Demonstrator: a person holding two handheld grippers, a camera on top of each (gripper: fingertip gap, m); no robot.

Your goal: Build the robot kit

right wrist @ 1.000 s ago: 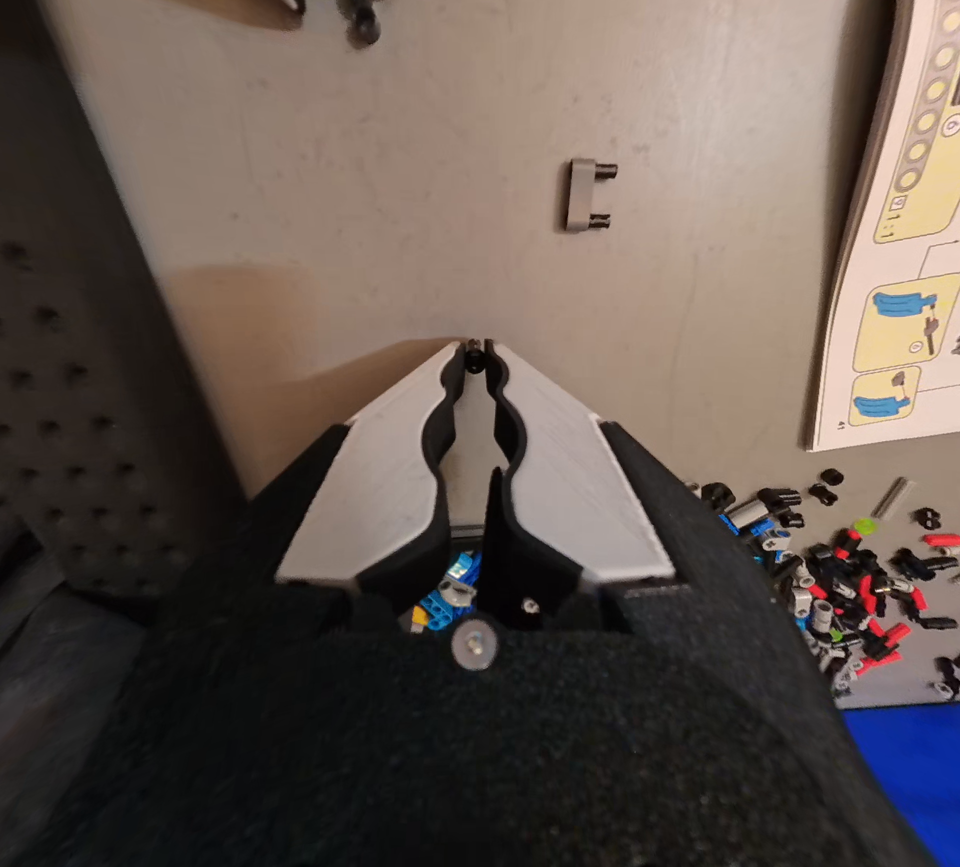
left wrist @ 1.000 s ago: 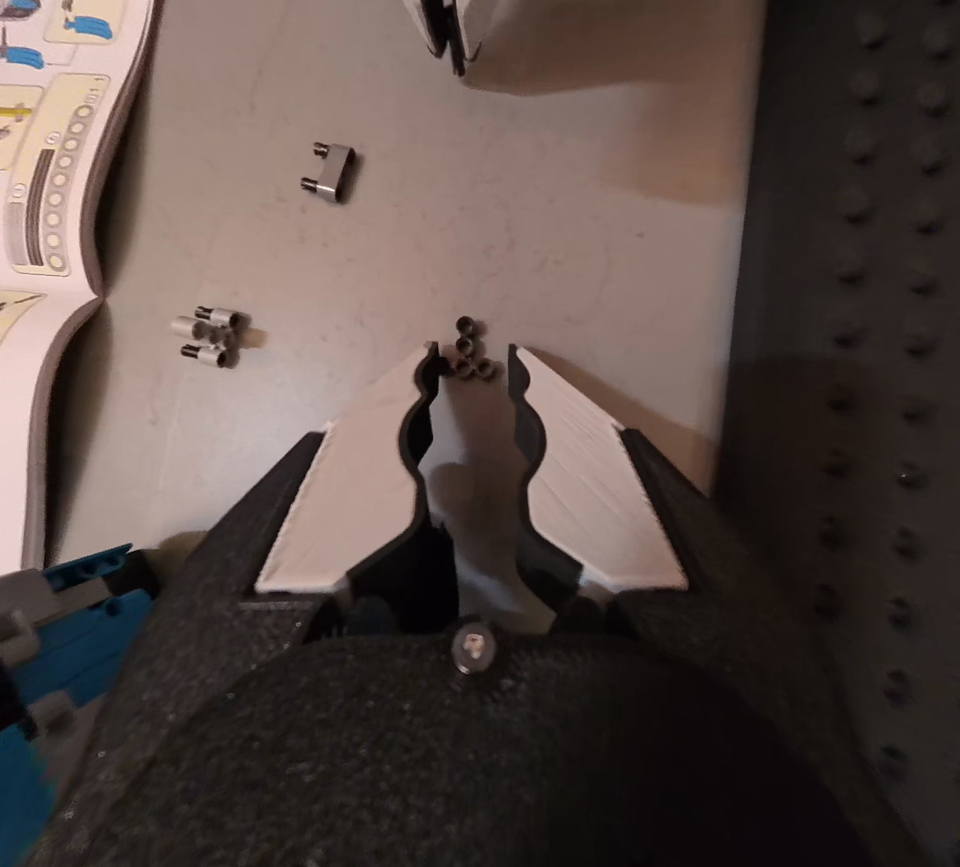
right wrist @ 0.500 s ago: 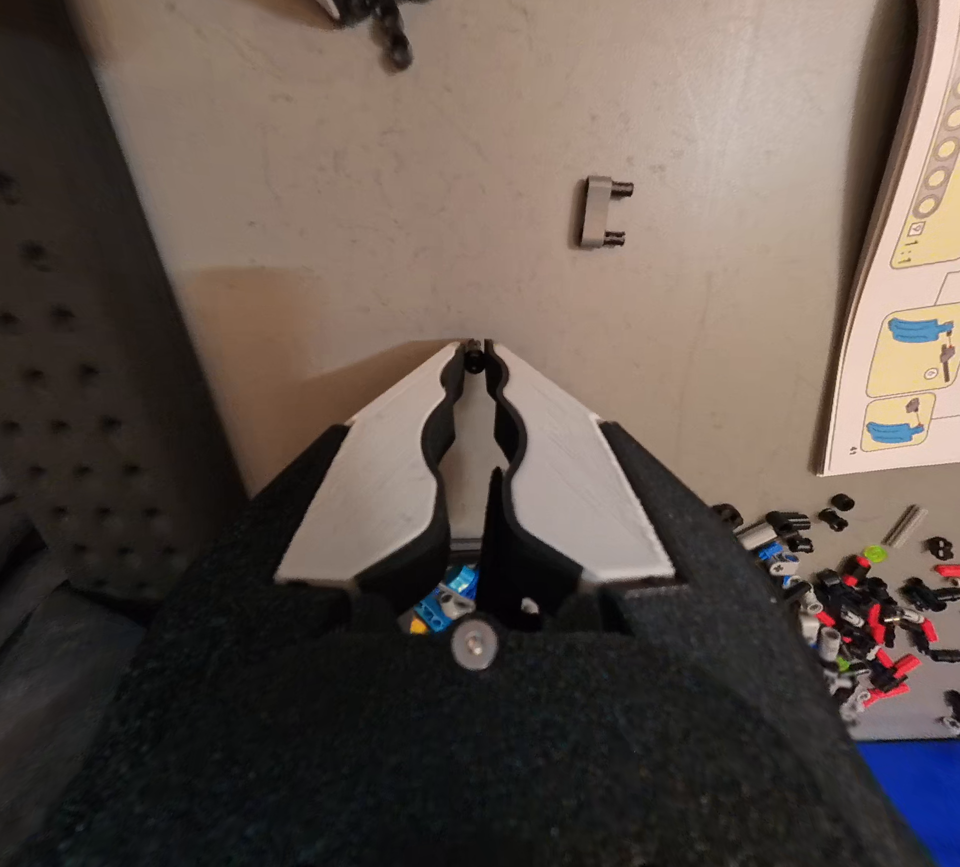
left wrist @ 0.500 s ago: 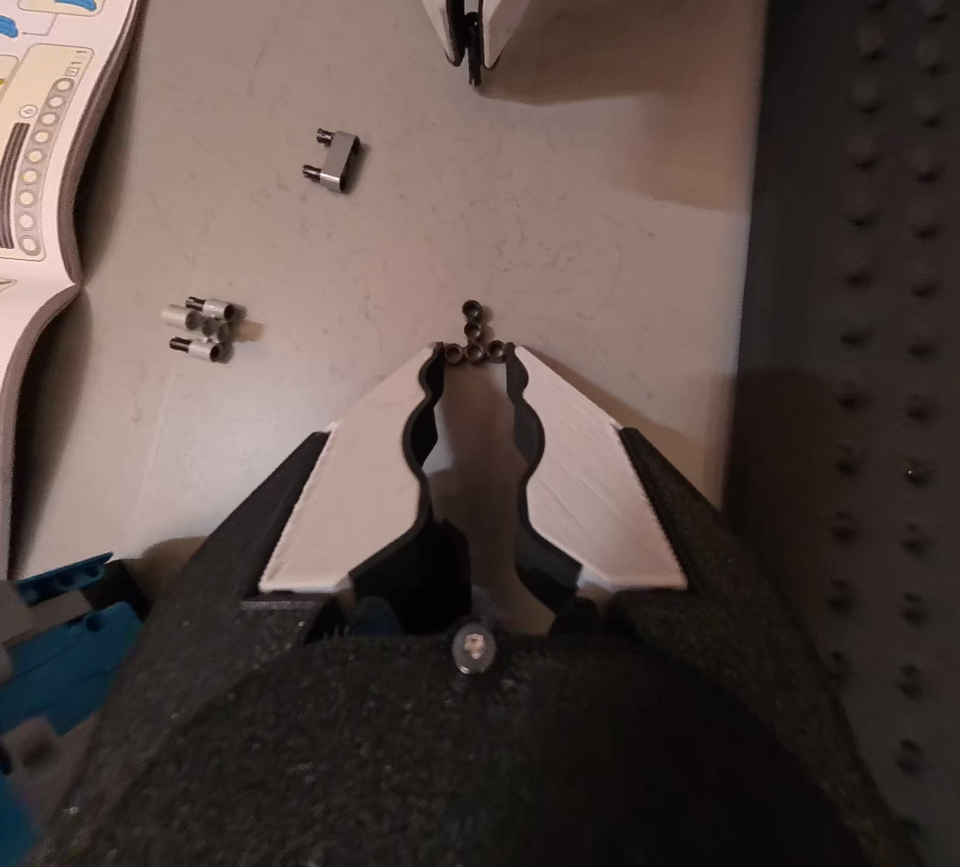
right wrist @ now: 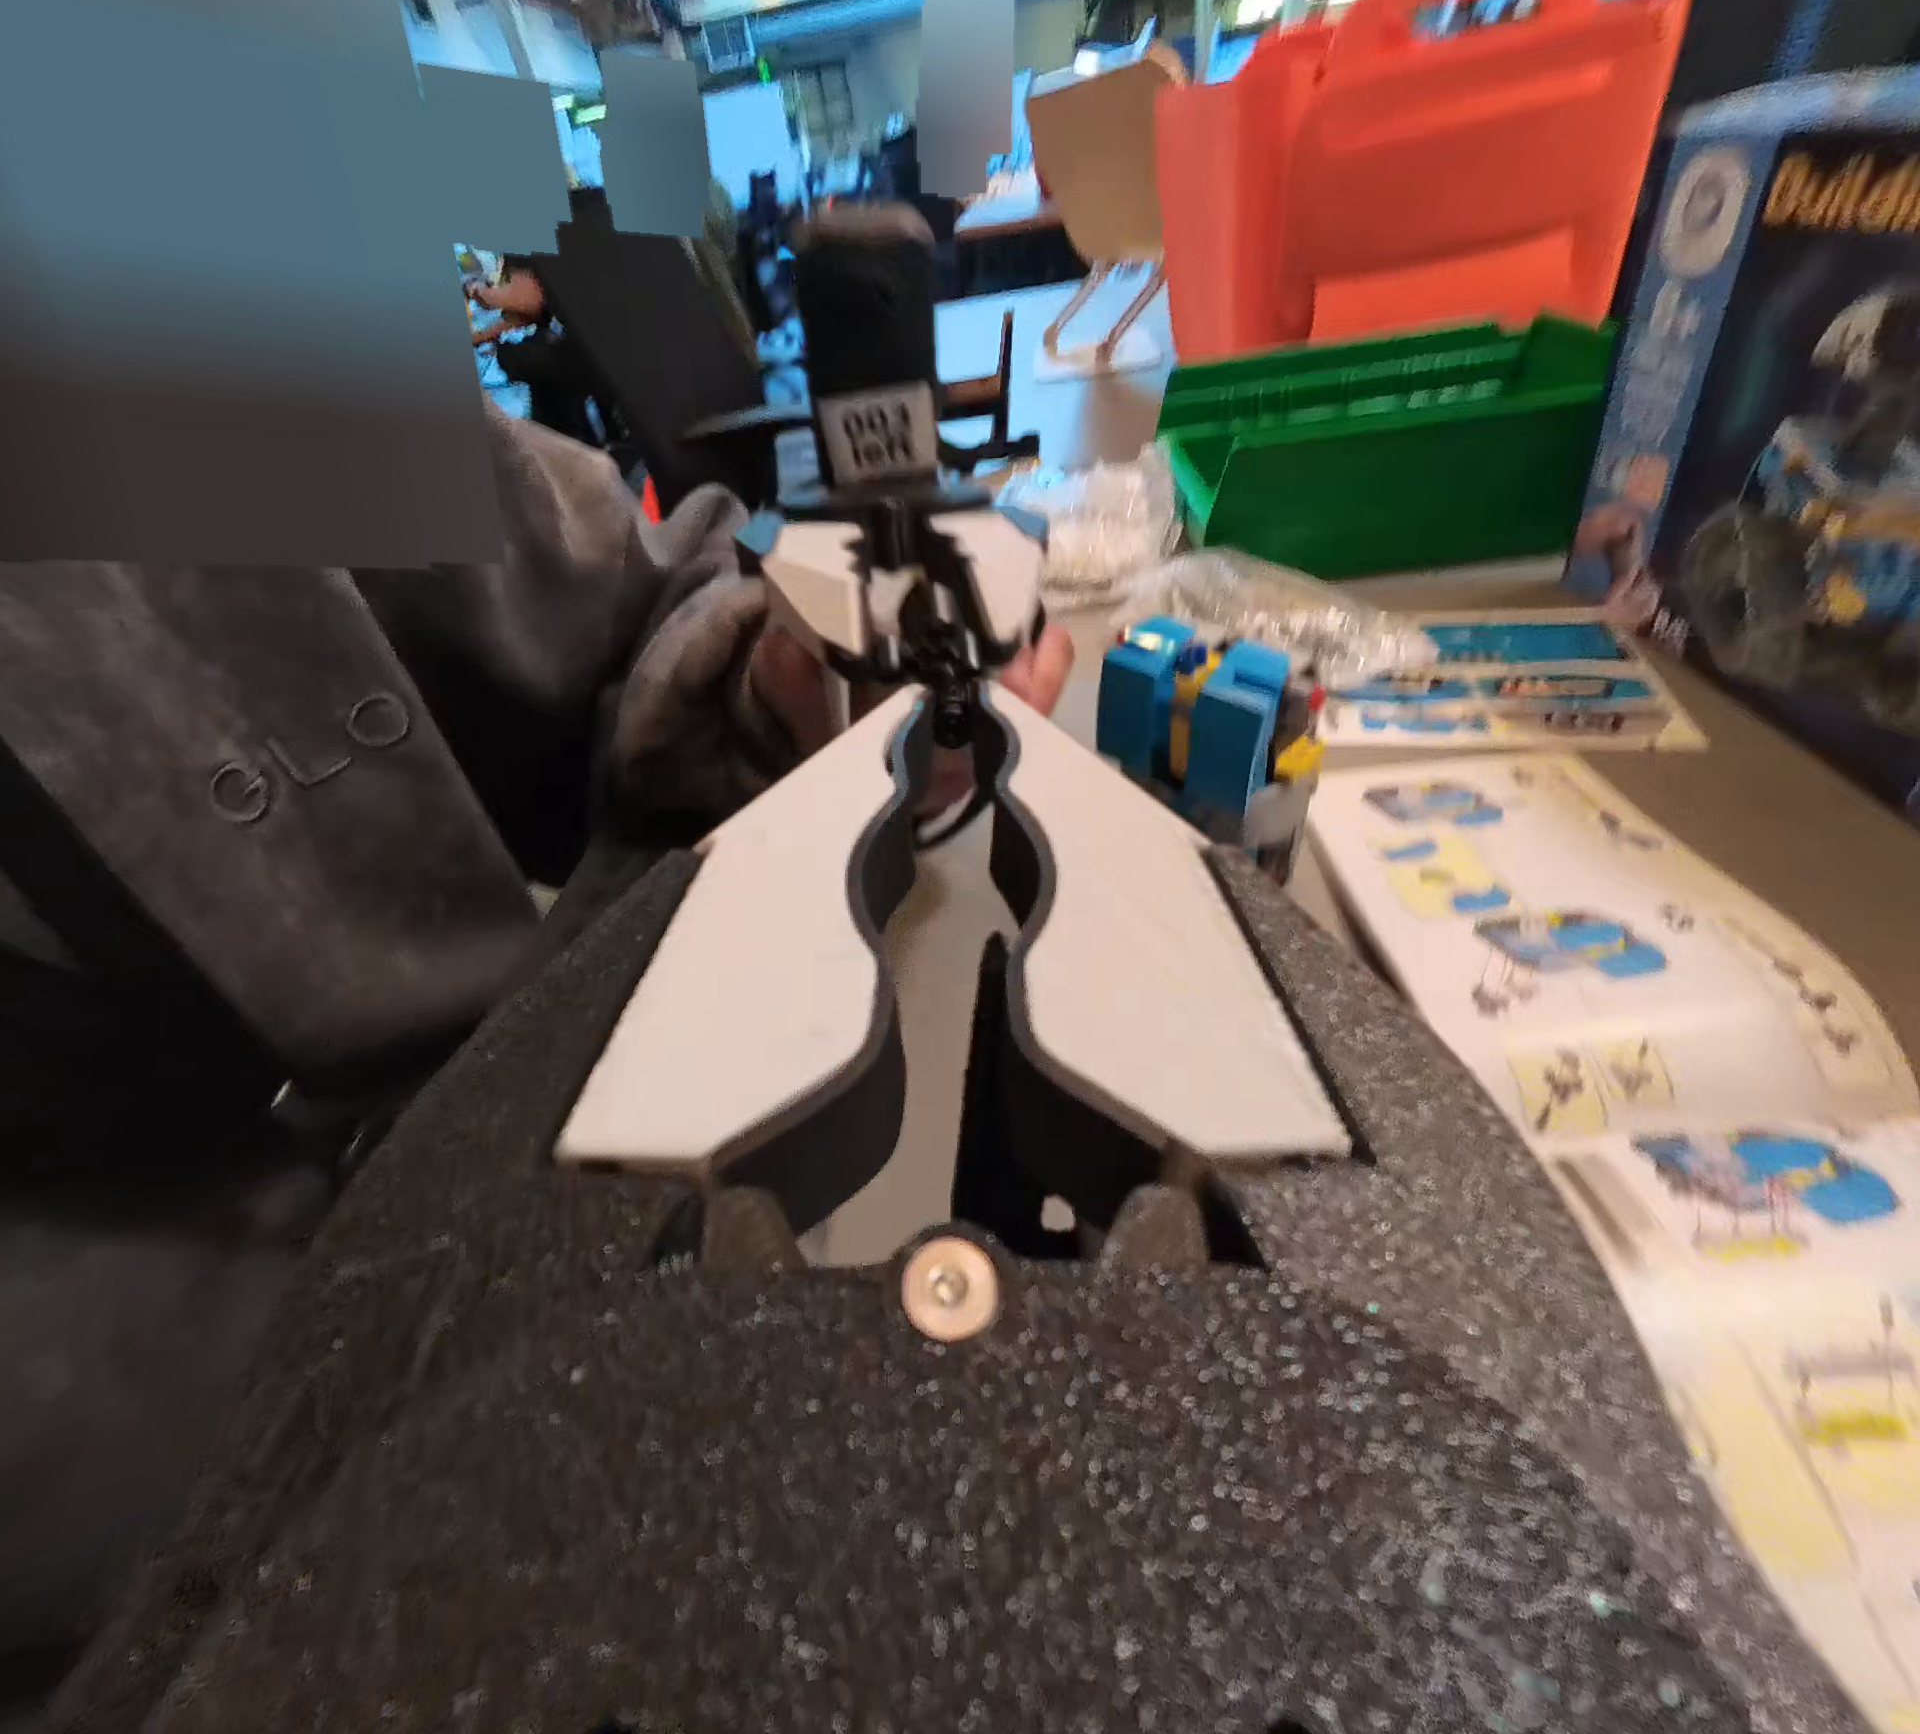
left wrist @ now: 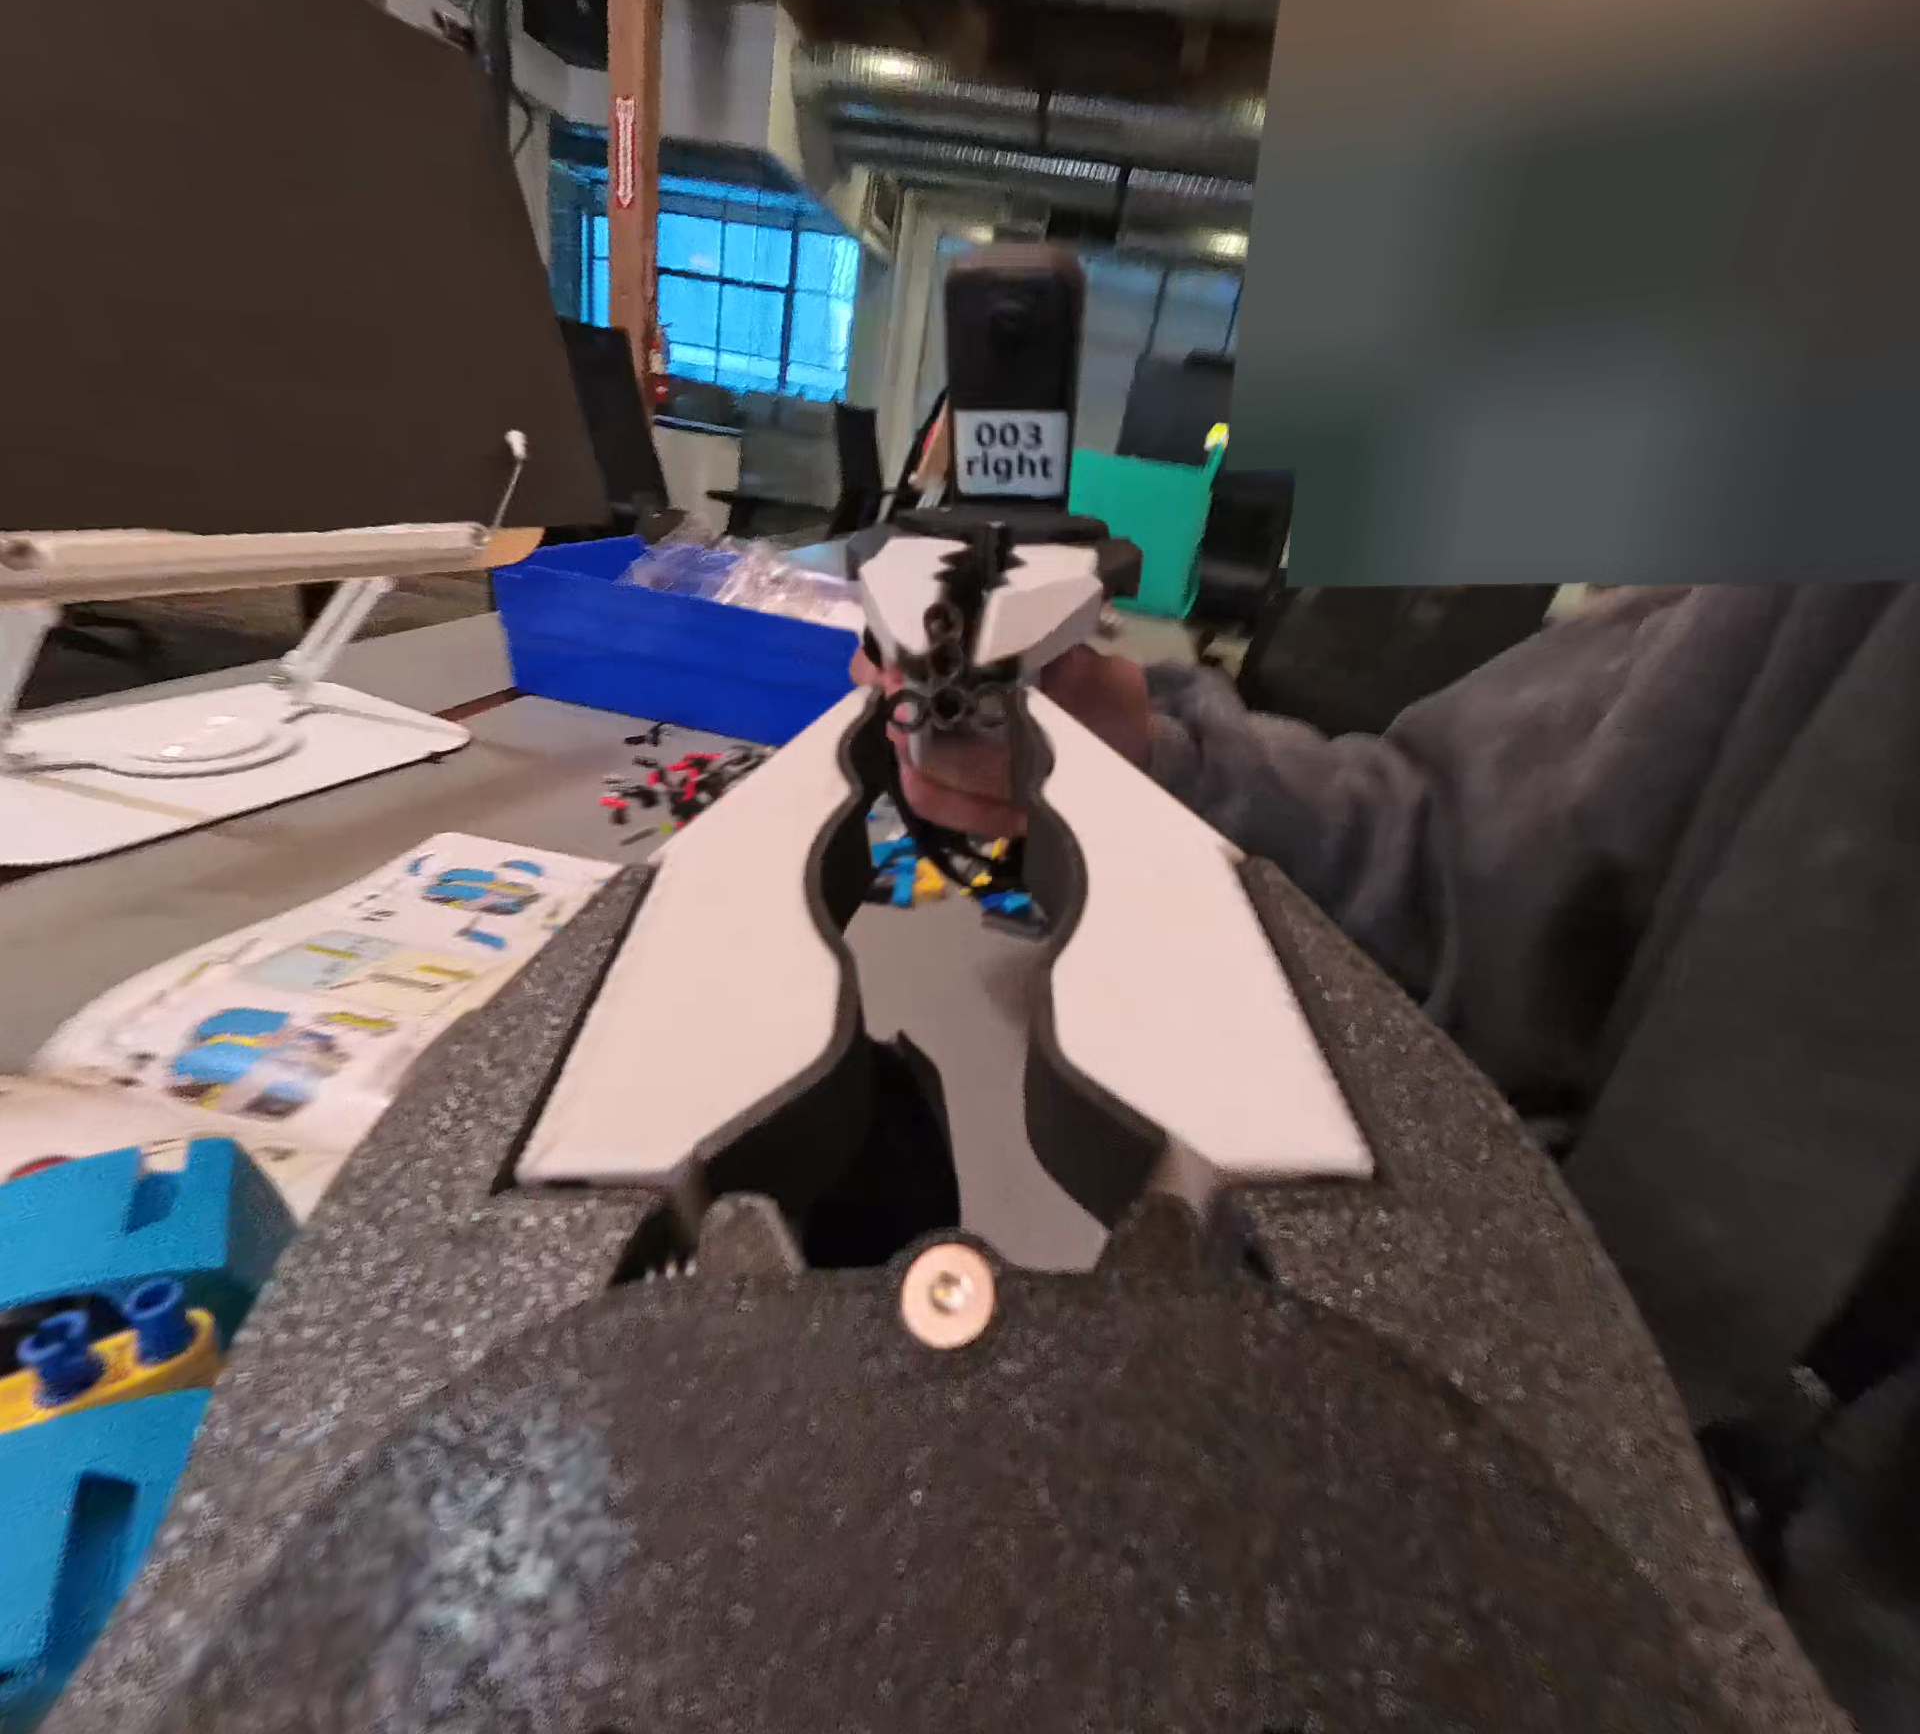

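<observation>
Beam, a black T-shaped piece with holes, sits pinched at the tips of the left hand-held gripper, raised off the tabletop. Facing it, the right hand-held gripper is nearly closed on a black pin, which meets the beam end-on, likely aligned with a hole. A booklet lies below the beam.

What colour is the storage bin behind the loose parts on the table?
Blue. The storage bin shows best in the left wrist view, beyond the loose parts.

blue bin, green bin, orange case, black T-shaped piece
</observation>
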